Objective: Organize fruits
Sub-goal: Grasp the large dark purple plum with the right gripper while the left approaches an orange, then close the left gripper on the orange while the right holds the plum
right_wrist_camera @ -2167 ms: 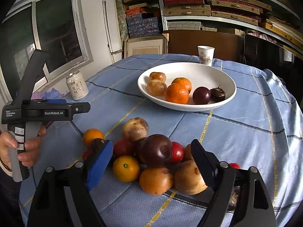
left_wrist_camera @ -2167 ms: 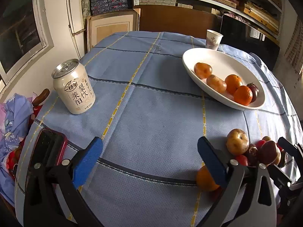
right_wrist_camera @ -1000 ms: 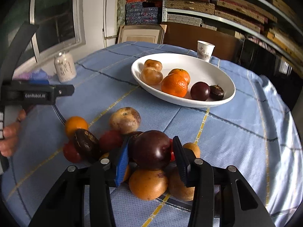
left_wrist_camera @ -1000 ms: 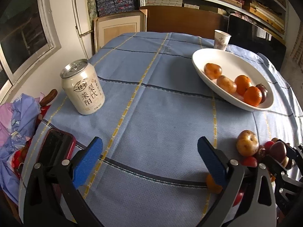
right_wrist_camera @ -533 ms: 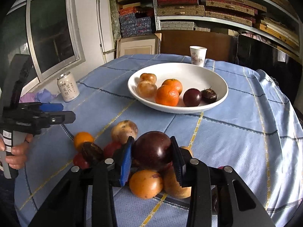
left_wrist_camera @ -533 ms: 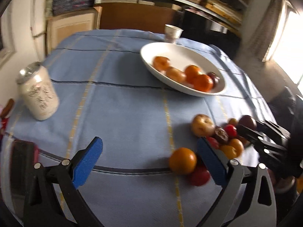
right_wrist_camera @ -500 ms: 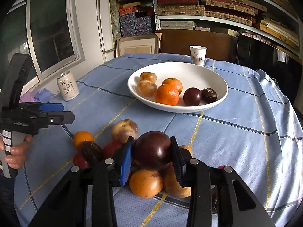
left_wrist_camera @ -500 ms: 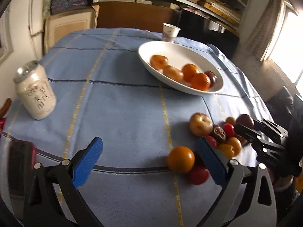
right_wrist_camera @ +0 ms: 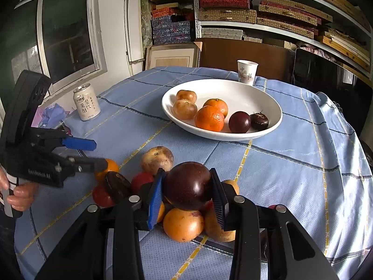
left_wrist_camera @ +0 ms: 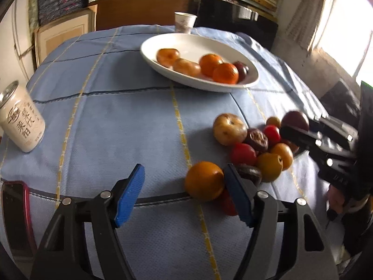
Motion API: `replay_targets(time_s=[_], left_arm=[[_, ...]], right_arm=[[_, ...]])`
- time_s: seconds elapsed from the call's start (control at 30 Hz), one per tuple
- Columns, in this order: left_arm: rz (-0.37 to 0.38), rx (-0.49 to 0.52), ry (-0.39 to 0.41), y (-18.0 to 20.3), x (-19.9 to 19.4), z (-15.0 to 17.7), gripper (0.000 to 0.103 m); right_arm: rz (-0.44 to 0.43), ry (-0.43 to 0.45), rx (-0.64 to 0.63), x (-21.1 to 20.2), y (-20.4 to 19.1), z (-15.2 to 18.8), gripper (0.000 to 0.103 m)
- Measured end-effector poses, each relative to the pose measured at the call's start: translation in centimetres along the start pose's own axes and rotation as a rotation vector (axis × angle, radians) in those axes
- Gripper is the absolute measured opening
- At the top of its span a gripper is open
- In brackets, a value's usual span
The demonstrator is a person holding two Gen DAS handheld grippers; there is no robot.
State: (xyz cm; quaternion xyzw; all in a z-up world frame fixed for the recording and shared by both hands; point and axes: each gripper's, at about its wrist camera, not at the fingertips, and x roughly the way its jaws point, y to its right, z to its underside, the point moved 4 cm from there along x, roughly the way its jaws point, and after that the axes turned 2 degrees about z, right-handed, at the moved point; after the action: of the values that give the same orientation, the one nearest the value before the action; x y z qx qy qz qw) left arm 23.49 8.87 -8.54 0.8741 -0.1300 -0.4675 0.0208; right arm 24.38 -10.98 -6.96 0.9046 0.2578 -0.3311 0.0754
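My right tool [right_wrist_camera: 187,192] now clenches the dark plum [right_wrist_camera: 187,185]; my left tool [left_wrist_camera: 184,192] has swung over and is closing beside the orange [left_wrist_camera: 204,180], not yet gripped.

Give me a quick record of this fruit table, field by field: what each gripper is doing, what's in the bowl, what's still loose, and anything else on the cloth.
right gripper: shut on a round dark purple plum, above the loose pile
left gripper: jaws closing, a round orange against its right pad
white oval bowl: six fruits, among them two oranges and a dark plum
loose fruit pile: orange, red, brown and dark fruits on the blue checked tablecloth
other items: cream drink can, white paper cup
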Motion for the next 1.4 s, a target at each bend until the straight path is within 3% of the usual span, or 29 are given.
replay_targets(time_s=[0.17, 0.23, 0.3, 0.4, 0.6, 0.7, 0.73, 0.8, 1.13, 1.23, 1.4], left_arm=[[0.059, -0.025, -0.012, 0.0, 0.5, 0.0, 0.058], [0.101, -0.053, -0.014, -0.2, 0.6, 0.0, 0.044], [0.182, -0.112, -0.021, -0.7, 0.6, -0.2, 0.036], [0.224, -0.167, -0.033, -1.5, 0.8, -0.2, 0.036], [0.106, -0.032, -0.018, 0.9, 0.7, 0.0, 0.037], [0.137, -0.054, -0.05, 0.9, 1.5, 0.1, 0.04], [0.142, -0.061, -0.06, 0.8, 1.7, 0.2, 0.045], [0.122, -0.078, -0.058, 0.5, 2.2, 0.0, 0.048], [0.024, -0.014, -0.018, 1.8, 2.9, -0.4, 0.046], [0.032, -0.004, -0.021, 2.0, 2.6, -0.1, 0.037], [-0.074, 0.021, 0.007, 1.9, 1.9, 0.2, 0.037]], right_arm=[[0.005, -0.007, -0.009, 0.1, -0.2, 0.1, 0.039], [0.008, -0.006, -0.014, 0.1, -0.3, 0.1, 0.039], [0.01, -0.006, -0.016, 0.1, -0.3, 0.1, 0.039], [0.013, -0.007, -0.02, 0.2, -0.3, 0.2, 0.039], [0.014, -0.012, -0.023, 0.3, -0.4, 0.3, 0.039], [0.015, -0.018, -0.024, 0.4, -0.4, 0.4, 0.039], [0.016, -0.02, -0.025, 0.4, -0.4, 0.4, 0.039], [0.017, -0.021, -0.027, 0.4, -0.5, 0.4, 0.039], [0.02, -0.021, -0.029, 0.7, -0.6, 0.4, 0.039], [0.02, -0.024, -0.025, 0.8, -0.6, 0.4, 0.039], [0.018, -0.019, -0.015, 0.6, -0.3, 0.3, 0.039]])
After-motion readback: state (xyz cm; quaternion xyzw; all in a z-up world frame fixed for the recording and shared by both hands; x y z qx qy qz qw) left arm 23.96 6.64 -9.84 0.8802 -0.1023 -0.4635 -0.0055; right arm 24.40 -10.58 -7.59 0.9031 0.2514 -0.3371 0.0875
